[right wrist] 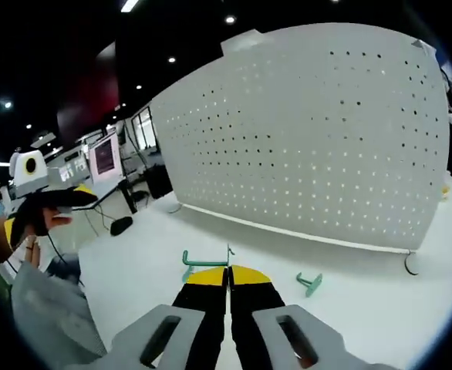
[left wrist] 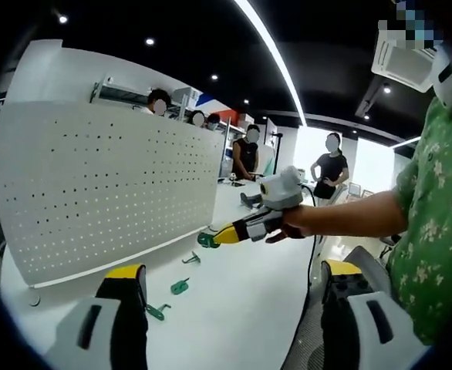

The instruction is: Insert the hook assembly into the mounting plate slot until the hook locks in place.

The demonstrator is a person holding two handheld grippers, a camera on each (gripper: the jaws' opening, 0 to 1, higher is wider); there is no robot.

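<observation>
Right gripper view: right gripper point(right wrist: 228, 279) clamps green hook point(right wrist: 204, 262), near pegboard point(right wrist: 303, 131). Left gripper point(left wrist: 234, 289) gapes, holds nothing. 3 spare hooks point(left wrist: 180, 287) lie on surface point(left wrist: 241, 308) below pegboard. Advice: square hook to hole, push straight until locked.

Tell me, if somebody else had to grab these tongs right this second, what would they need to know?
Right tongs: shut on a green hook, held out in front of the white pegboard, not touching it yet. They show from the side in the left gripper view too.
Left tongs: open, holding nothing, hanging back over the white table.
Three more green hooks lie on the table below the board.
Done: one hook picked up.
Left: carry it to the board, push it into the holes until it locks.
</observation>
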